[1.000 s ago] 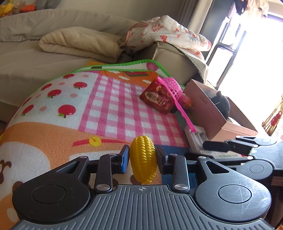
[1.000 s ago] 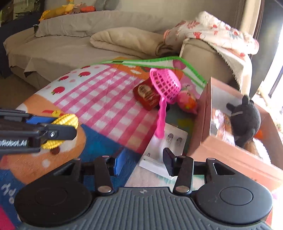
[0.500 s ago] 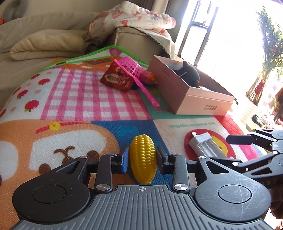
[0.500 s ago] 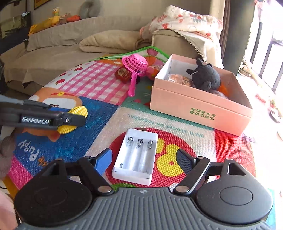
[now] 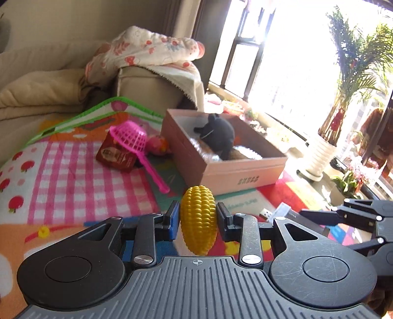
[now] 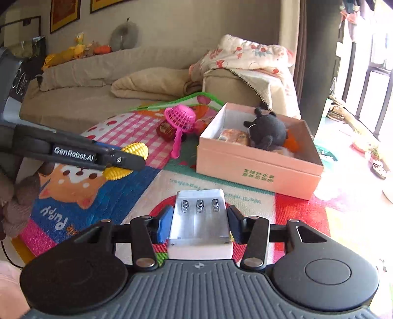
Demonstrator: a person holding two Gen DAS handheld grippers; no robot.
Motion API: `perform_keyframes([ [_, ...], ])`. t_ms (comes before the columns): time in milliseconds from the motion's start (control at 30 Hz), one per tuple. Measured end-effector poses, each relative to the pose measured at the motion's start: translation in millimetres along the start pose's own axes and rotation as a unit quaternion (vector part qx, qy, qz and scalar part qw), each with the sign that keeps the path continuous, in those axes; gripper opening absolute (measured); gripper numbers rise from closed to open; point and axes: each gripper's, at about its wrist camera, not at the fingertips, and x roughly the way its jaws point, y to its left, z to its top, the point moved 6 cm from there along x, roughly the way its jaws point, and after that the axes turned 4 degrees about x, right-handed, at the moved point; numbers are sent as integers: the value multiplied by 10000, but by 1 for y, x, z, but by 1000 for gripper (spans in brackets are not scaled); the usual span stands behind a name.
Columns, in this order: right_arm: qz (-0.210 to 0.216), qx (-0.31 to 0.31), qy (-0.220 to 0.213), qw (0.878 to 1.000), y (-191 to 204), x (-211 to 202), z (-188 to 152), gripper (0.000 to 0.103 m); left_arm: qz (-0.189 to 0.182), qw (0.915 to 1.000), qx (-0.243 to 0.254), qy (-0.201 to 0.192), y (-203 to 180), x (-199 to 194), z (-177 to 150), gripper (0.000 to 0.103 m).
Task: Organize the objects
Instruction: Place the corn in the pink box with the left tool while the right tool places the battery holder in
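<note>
While the left tongs (image 5: 198, 218) clamp corn (image 5: 198, 220) and the right tongs (image 6: 199, 222) a charger (image 6: 200, 220), the box (image 6: 258, 169) holds a plush (image 6: 266, 132).

A beige sofa (image 6: 98, 93) runs along the back wall, with a folded cream blanket (image 6: 149, 83) on its seat and a floral quilt (image 6: 248, 56) draped over the armrest. Soft toys (image 6: 73, 51) sit along the sofa's top, under two framed pictures (image 6: 65, 13) on the wall. A bright children's play mat (image 5: 73, 176) covers the floor. Strong daylight floods through tall dark-framed windows (image 5: 248, 61), washing out the view. A potted palm (image 5: 353, 73) stands in a white ribbed pot (image 5: 316, 157) near the glass.
</note>
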Motion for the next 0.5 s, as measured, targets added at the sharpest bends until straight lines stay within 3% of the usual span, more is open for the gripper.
perform_keyframes([
  [133,-278,293,-434,9982,-29,-23,9,48,-168,9978,94,-636,-26,28,67,35],
  [233,-388,515,-500,9967,-46,-26,9,48,-319,9953,-274,-871,-36,59,95,35],
  [300,-458,616,-477,9959,-55,-24,8,48,-400,9938,-457,-928,-38,82,101,36],
  [433,-545,707,-408,9952,-65,-20,5,48,30,9976,-434,-530,-31,119,89,36],
  [500,-576,723,-411,9949,-68,-20,5,48,-41,9976,-517,-465,-23,119,82,36],
])
